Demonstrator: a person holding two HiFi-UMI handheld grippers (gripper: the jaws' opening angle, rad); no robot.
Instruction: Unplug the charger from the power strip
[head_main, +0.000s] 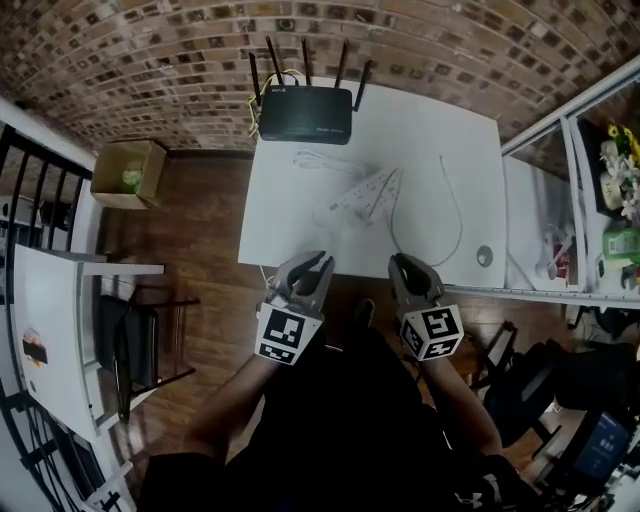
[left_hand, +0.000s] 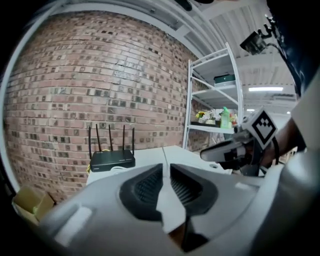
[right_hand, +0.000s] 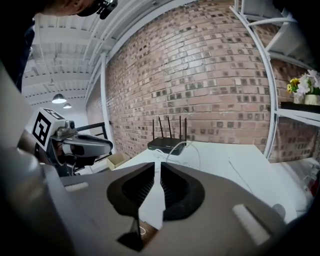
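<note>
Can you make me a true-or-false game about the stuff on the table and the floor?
1. The router sits at the far edge of the table. True.
2. The left gripper is holding the power strip. False: it holds nothing and is at the table's near edge, while the power strip lies in the middle of the table.
3. A box stands on the floor left of the table. True.
4. The wall behind the table is plain white. False: it is brick.
</note>
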